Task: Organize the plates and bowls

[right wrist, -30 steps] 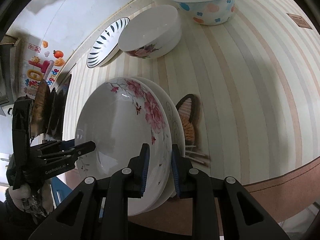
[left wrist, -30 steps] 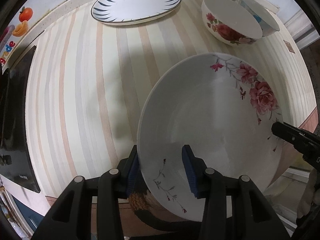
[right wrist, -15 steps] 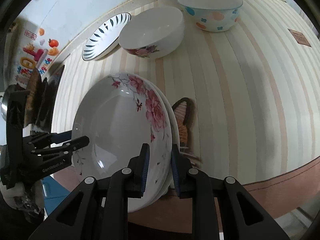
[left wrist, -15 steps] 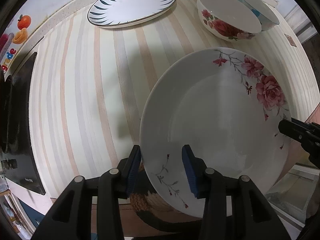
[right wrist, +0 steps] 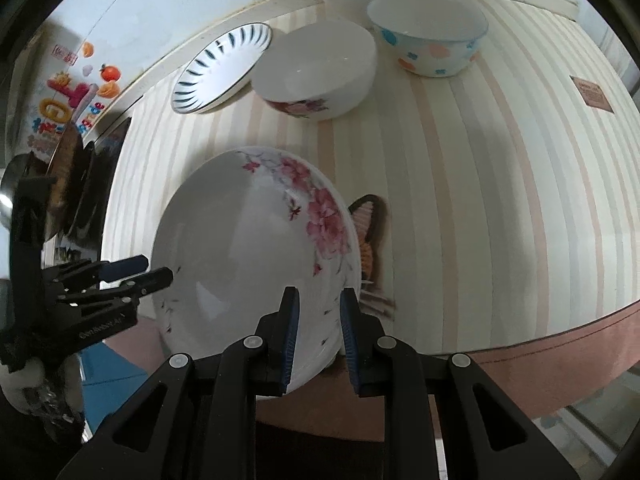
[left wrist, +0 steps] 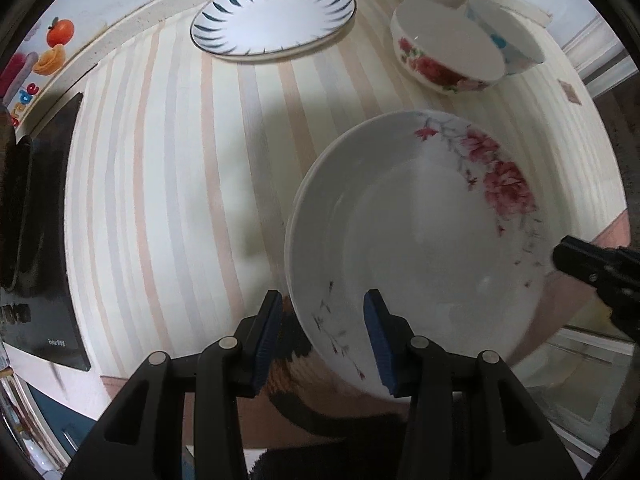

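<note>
Both grippers, left and right, clamp opposite rims of a white rose-painted ceramic plate above the striped table's near edge, with bare tabletop beyond; three bowls and one blue-rimmed plate line the wall.

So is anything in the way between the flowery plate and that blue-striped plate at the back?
Nothing visible. The flowery plate is held by both grippers, and only bare striped tablecloth lies between it and the blue-striped plate. The rose bowl sits off to the right.
</note>
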The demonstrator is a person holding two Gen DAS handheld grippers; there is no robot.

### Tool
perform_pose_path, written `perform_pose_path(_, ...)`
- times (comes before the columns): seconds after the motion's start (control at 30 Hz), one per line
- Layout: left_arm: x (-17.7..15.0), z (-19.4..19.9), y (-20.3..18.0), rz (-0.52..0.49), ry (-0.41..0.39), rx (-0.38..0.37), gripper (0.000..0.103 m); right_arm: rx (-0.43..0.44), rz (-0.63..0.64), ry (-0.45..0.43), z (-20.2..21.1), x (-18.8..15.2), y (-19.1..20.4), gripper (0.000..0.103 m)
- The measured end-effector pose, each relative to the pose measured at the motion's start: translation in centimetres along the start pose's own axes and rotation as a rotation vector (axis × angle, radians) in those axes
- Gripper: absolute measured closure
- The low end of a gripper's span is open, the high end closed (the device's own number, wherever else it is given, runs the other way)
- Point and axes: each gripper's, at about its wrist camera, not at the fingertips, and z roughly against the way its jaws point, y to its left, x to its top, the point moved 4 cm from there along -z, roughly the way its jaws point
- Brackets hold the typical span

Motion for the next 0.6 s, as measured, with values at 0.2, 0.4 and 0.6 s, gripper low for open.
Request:
perform_pose_path(0.2, -0.8, 3.6, 0.4, 0.004, -0.042, -0.033, 0.063, 0.012, 0.0, 0.031, 1.6, -0.9, 0.8, 0.08)
perform_pose_path(0.4, -0.1, 6.7, 1.1, 0.018, -0.098, -0.064, 0.063, 0.034, 0.036, 0.001, 4.5, 0.1, 2.4, 0.08)
perform_pose_path(0.6, 4.5, 8.3, 2.8, 0.041, -0.167, -0.078, 0.063, 0.079, 0.075, -0.068, 7.4, 5.2, 4.9, 0.079)
